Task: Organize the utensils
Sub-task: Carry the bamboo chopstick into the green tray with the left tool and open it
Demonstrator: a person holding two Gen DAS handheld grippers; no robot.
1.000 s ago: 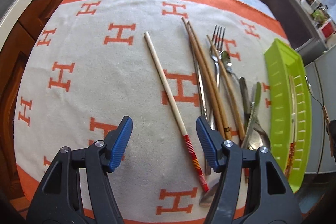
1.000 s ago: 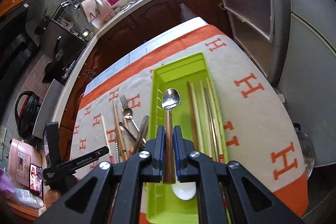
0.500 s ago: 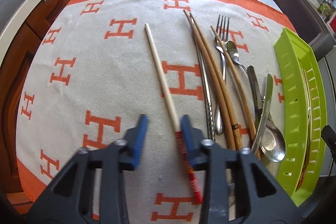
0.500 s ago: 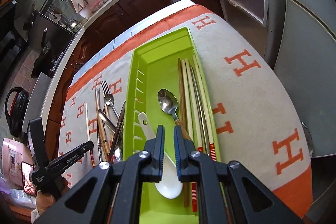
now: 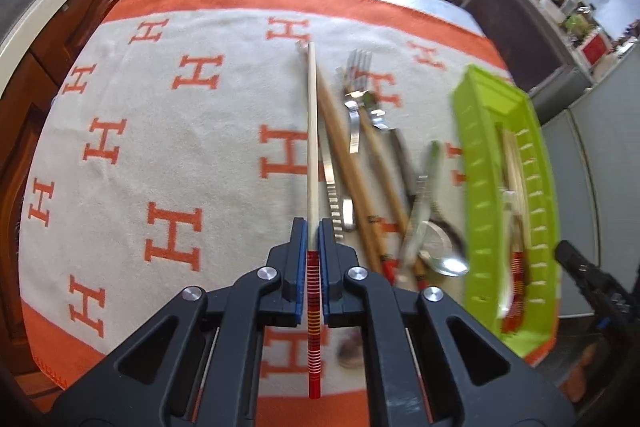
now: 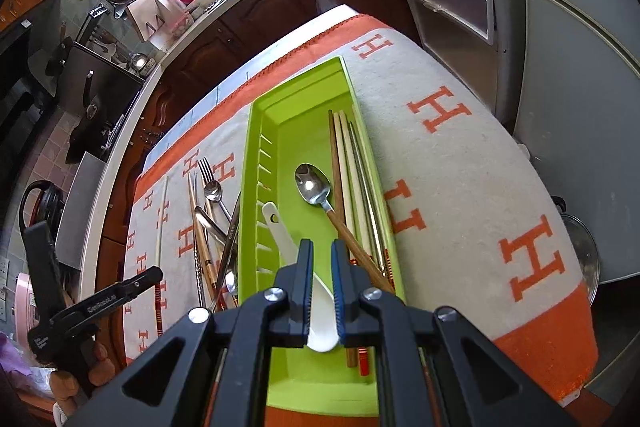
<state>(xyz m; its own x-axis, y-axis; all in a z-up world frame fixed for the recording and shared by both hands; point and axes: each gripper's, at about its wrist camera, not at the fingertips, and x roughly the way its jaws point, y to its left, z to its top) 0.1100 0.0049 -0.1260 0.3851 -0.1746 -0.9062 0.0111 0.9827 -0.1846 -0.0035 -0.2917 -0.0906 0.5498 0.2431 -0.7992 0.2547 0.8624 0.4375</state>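
Note:
My left gripper (image 5: 313, 227) has its jaws closing on a pale chopstick (image 5: 311, 131) with a red-striped end. The pads press on it and it sticks out forward, raised off the cloth. Beside it on the cloth lie brown chopsticks (image 5: 344, 155), a fork (image 5: 357, 75) and a metal spoon (image 5: 444, 259). My right gripper (image 6: 322, 247) hangs over the near end of the green tray (image 6: 304, 91), its jaws a little apart and empty. In the tray lie a wooden-handled spoon (image 6: 313, 183), a white ceramic spoon (image 6: 280, 227) and several chopsticks (image 6: 352, 167).
A cream cloth with orange H marks (image 5: 172, 147) covers the table. The green tray (image 5: 468, 163) sits at its right side. Dark wooden cabinets stand behind, and a grey fridge (image 6: 580, 107) is close on the right. The left gripper (image 6: 156, 273) shows in the right wrist view.
The left jaws closed on the pale chopstick and lifted it off the cloth. The right gripper let go of the wooden-handled spoon, which now lies in the tray, and drew back.

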